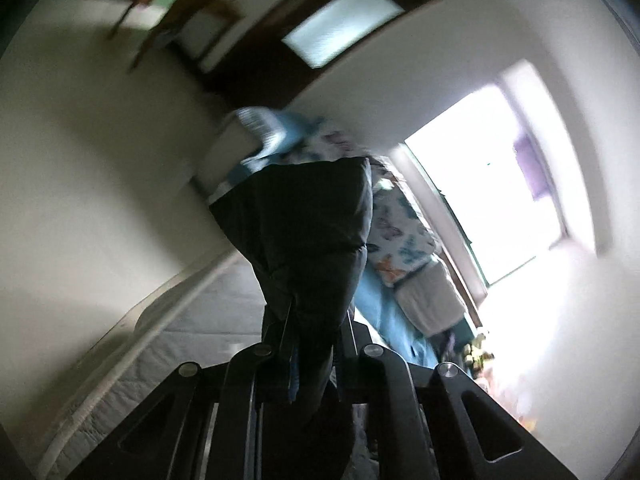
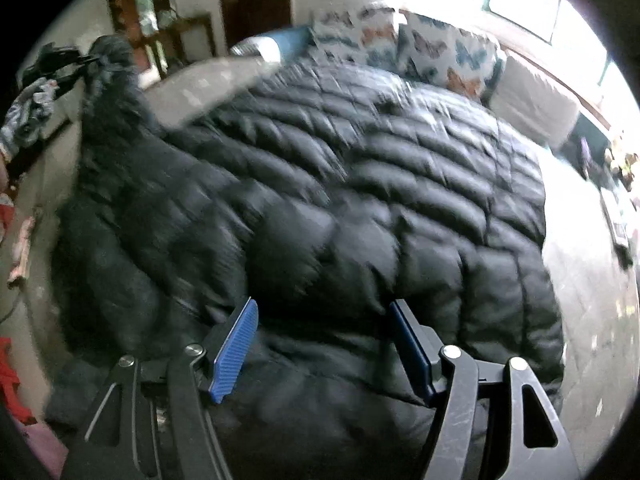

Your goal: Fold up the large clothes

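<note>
Spread over the bed [image 2: 592,300] beneath a bright window [image 1: 500,184]: black puffer jacket [image 2: 320,184], sleeve clamped in left hand-held gripper [image 1: 310,332], right hand-held gripper [image 2: 324,340] gaping above.

A home bedroom; mattress [image 1: 192,320]; butterfly-print pillows [image 2: 436,52]; bright window [image 1: 500,176]; dark wooden door [image 1: 280,52]
</note>
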